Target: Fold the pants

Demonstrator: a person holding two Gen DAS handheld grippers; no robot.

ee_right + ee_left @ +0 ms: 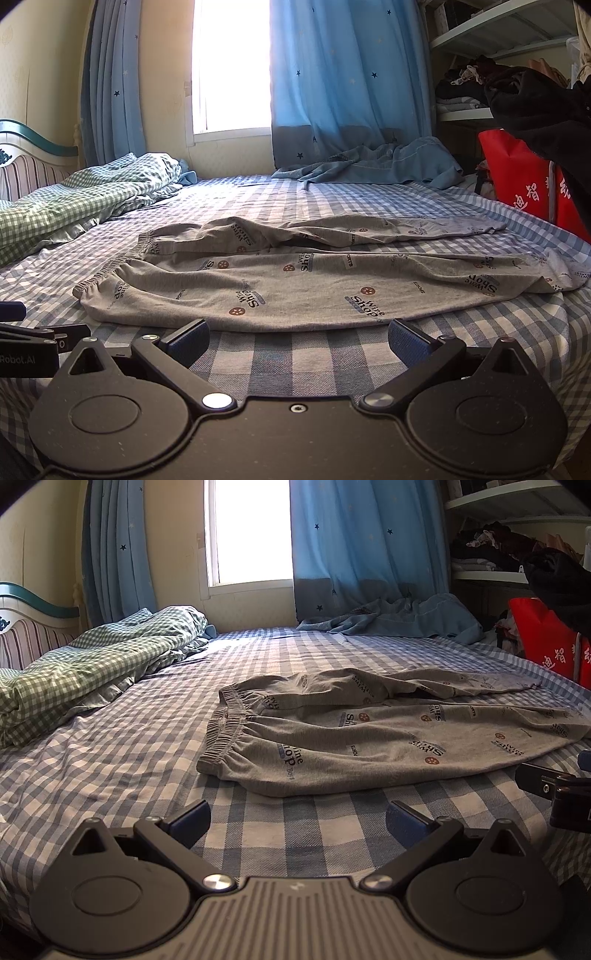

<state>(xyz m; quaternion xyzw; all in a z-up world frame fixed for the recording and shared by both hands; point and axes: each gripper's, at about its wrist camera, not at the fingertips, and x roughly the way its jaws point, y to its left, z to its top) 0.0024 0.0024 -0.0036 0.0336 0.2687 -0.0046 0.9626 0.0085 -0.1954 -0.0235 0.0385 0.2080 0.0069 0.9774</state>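
Grey printed pants [369, 734] lie spread across the middle of a blue-checked bed [110, 760], waistband toward frame left, legs running right. Both the left gripper [298, 821] and right gripper [299, 341] sit low in frame just short of the near edge, jaws wide apart, holding nothing.

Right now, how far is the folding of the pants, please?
Done: the grey pants lie spread on the checked bed sheet, waistband to the left, the two legs lying nearly side by side. In hand: nothing; the left gripper and right gripper are both open, short of the near edge. Left: no fold shows yet, so every fold remains.
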